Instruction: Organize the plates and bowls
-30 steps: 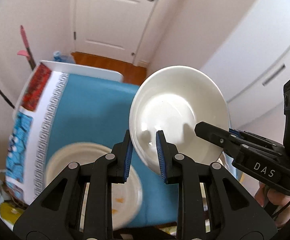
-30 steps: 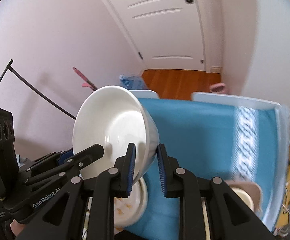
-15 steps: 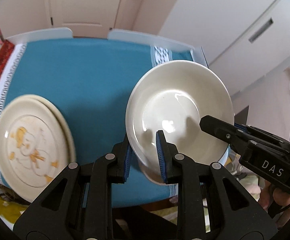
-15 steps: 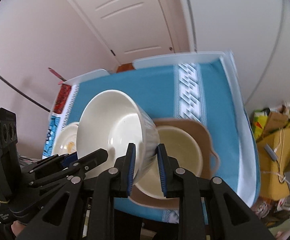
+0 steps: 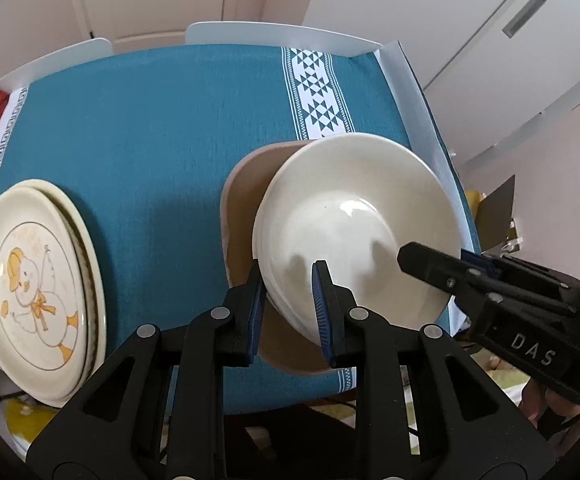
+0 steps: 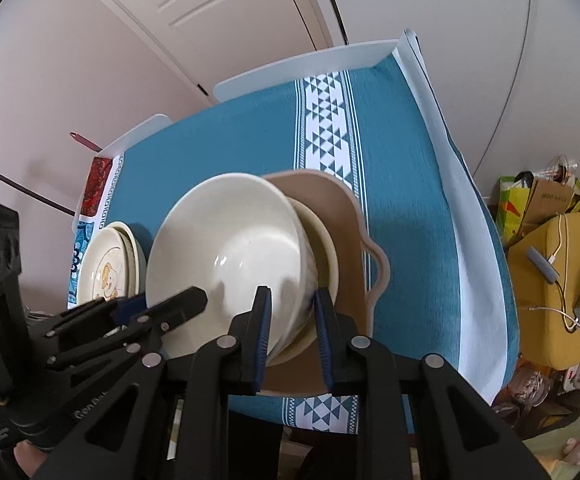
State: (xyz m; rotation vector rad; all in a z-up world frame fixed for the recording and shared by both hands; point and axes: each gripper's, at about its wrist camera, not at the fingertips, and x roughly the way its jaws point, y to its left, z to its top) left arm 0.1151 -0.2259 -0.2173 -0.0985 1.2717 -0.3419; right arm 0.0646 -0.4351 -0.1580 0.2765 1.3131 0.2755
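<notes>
Both claws, left (image 5: 288,297) and right (image 6: 291,326), pinch opposite rims of the white bowl (image 6: 233,256), tilted over the tan tray (image 6: 342,216).

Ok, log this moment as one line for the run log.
left gripper: shut on white bowl rim | right gripper: shut on opposite rim | bowl over cream dish on tan tray | duck plates: stacked left

Left claw (image 5: 288,301) pinches the white bowl's (image 5: 354,228) rim above the tan tray (image 5: 241,208).
</notes>
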